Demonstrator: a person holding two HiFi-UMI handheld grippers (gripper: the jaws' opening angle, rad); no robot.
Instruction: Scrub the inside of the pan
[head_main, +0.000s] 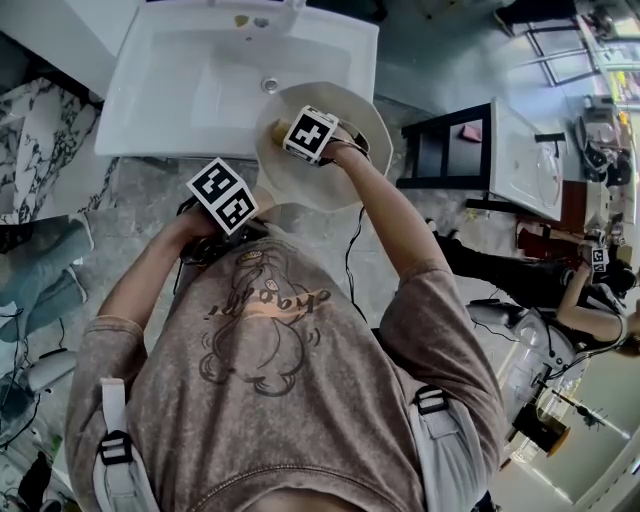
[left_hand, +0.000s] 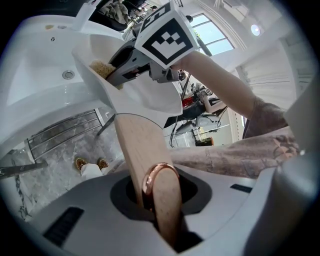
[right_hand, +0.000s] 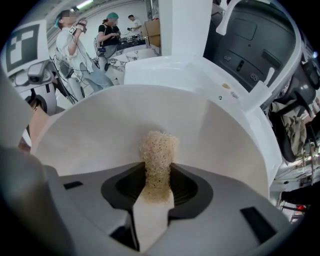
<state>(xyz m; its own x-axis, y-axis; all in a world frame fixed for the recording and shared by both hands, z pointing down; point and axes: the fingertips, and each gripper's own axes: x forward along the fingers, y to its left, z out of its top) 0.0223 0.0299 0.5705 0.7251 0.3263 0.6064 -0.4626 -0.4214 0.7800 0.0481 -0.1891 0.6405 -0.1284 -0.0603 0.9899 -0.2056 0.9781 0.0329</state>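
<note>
Left gripper (left_hand: 159, 202) clamping wooden handle (left_hand: 139, 145), holding cream pan (head_main: 300, 185) above front edge of sink (head_main: 170, 90). Right gripper (right_hand: 156, 197) pinching fibrous scrubber (right_hand: 158, 152), apparently meeting pan's inner wall. Pan looking rigid, smooth, likely slippery; handle offering surest hold. Scrubber looking soft, compressible.

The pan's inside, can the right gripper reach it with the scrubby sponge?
Probably yes. The right gripper is shut on the sponge, whose tip sits right at the open white inside of the pan, with nothing in between. The left gripper is shut on the wooden handle.
</note>
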